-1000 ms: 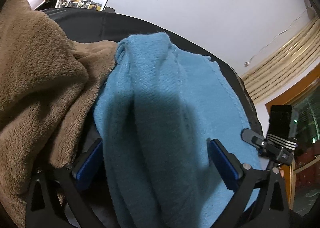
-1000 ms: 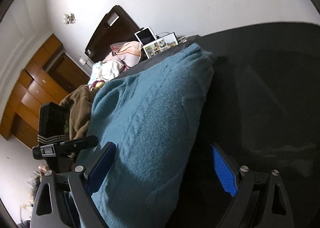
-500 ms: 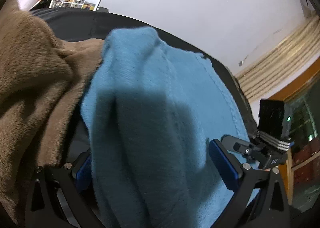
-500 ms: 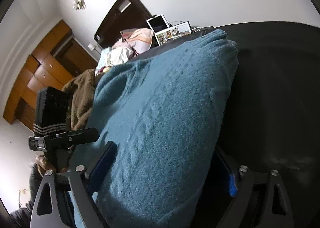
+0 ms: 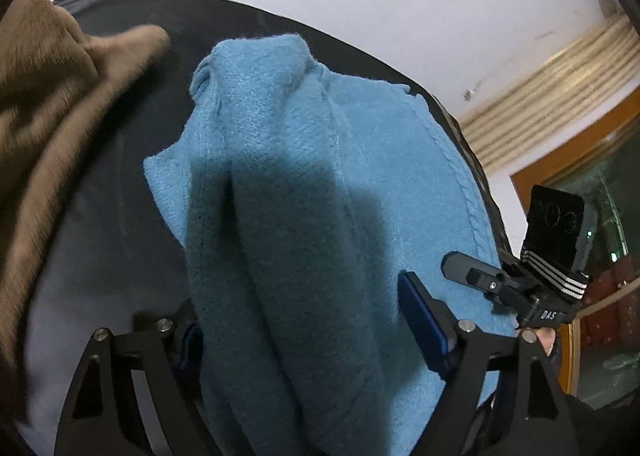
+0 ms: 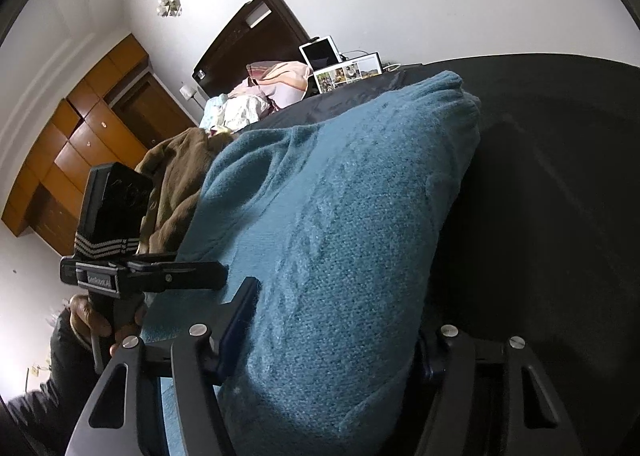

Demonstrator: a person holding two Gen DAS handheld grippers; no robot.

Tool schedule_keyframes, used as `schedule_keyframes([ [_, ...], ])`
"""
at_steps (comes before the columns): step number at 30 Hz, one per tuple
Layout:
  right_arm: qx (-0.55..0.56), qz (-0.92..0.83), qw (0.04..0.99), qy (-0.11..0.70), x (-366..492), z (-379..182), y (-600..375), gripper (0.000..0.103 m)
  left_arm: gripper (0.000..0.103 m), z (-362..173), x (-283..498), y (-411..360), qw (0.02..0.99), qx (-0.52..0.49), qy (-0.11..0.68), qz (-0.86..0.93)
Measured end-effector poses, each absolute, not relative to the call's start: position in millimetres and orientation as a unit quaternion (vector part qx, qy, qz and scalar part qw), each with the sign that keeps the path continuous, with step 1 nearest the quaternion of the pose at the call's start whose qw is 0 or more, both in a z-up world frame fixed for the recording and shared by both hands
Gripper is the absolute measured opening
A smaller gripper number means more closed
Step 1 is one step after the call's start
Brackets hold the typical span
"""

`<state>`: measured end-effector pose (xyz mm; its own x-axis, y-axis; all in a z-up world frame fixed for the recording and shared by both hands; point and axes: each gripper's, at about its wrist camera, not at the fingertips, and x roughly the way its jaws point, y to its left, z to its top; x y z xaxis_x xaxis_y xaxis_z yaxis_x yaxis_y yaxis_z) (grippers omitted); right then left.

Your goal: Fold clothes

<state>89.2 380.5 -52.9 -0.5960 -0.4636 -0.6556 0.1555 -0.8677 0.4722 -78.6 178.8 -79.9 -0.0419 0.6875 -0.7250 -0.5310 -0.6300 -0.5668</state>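
Bare black sheet (image 6: pixel 560 176) is lying open right of the blue sweater (image 6: pixel 340 216), giving free passage there. On the left, a brown garment (image 5: pixel 52 104) is crowding the near-left side, leaving only a narrow dark strip beside the sweater.

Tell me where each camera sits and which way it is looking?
Left wrist: sits on the left gripper, looking down its fingers at the fuzzy blue knitted sweater and brown fleece garment on the black sheet; the right gripper shows beside it.
Right wrist: sits on the right gripper, looking across the sweater toward wooden cupboards; the left gripper and a hand show.
Shared: sweater, brown garment, photo sheet.
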Motion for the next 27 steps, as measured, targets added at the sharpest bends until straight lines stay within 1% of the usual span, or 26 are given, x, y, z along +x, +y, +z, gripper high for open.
schedule_keyframes([
  [4, 0.417, -0.874, 0.173, -0.18, 129, -48, 390, 0.066, 0.085, -80, -43, 189, 0.447, -0.551, -0.059, 0.702],
  [10, 0.421, -0.873, 0.168, -0.178, 169, -50, 400, 0.067, 0.085, -75, -6, 182, 0.456, -0.544, -0.032, 0.703],
  [14, 0.418, -0.872, 0.17, -0.188, 172, -56, 404, 0.067, 0.089, -74, -5, 185, 0.451, -0.543, -0.035, 0.708],
  [16, 0.417, -0.873, 0.171, -0.187, 172, -57, 404, 0.067, 0.093, -74, -3, 177, 0.455, -0.544, -0.044, 0.704],
  [21, 0.421, -0.868, 0.174, -0.196, 172, -62, 408, 0.074, 0.102, -77, -6, 180, 0.472, -0.538, -0.055, 0.696],
  [25, 0.43, -0.858, 0.18, -0.217, 171, -71, 411, 0.083, 0.102, -77, -5, 201, 0.48, -0.531, -0.046, 0.697],
  [27, 0.428, -0.859, 0.181, -0.216, 171, -71, 410, 0.083, 0.102, -77, -5, 191, 0.484, -0.528, -0.054, 0.695],
])
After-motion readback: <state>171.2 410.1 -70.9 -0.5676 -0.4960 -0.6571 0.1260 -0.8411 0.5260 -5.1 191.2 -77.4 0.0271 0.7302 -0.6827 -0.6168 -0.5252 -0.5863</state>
